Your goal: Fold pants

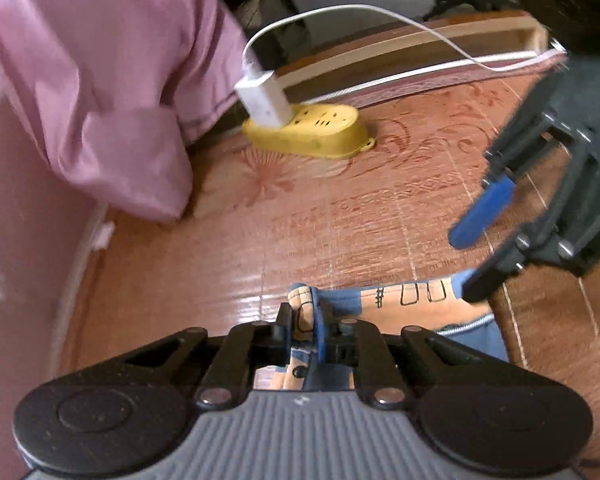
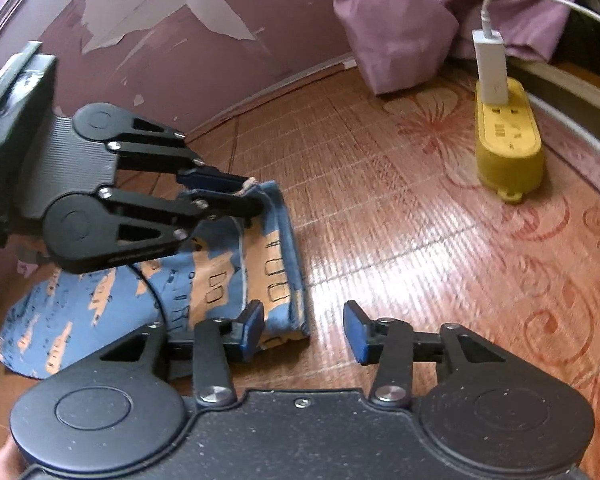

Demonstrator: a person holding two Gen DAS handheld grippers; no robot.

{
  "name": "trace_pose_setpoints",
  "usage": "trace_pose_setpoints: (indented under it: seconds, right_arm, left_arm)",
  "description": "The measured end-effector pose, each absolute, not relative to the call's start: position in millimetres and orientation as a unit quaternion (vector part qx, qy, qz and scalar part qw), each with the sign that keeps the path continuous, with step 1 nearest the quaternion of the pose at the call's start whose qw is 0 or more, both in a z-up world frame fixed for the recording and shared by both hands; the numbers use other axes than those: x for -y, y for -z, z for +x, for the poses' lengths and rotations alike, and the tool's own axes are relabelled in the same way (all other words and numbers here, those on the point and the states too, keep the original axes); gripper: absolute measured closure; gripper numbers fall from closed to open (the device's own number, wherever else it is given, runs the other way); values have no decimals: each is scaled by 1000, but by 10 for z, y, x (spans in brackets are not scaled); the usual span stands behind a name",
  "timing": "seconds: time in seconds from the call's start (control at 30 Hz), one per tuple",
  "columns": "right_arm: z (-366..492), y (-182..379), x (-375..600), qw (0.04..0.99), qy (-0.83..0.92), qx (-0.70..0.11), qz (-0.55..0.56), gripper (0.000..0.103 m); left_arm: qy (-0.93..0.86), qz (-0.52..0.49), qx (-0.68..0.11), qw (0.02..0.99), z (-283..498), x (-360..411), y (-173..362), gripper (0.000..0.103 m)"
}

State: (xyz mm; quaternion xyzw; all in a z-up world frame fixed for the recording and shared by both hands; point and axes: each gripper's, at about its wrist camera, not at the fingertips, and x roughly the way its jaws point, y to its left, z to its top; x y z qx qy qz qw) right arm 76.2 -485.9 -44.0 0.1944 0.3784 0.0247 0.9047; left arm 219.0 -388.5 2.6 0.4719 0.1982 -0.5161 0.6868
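while your left claw (image 2: 252, 196) is clenched on the hem edge of the pants (image 2: 204, 280), your right claw (image 2: 304, 330) is released, its jaws spread, one pad just touching the other corner of that edge. the blue and orange pants lie bunched on the woven mat (image 2: 400, 220), well apart from the yellow power strip (image 2: 508, 148) and on the near side of it. slide the right claw onto the loose corner, pinch both layers, then carry the two corners together, keeping clear of the power strip and its white charger (image 2: 490, 68).
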Motion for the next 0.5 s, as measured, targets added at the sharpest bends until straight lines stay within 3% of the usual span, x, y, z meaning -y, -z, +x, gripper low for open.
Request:
trace_pose_setpoints:
  seconds: [0.33,0.43,0.5]
  right_arm:
    - [943,532,4904,904,-95,-355,217,56]
    - [961,534,4849,907,-94,-356,204,66]
    - [965,546,4883,904,-84,-357,219,78]
  left_arm:
    - [522,491,-119,687,1936,3715,-86,91]
    - [522,496,-112,685,1911,3698,-93,91]
    - [522,497,-111,684,1908,3689,-91,91]
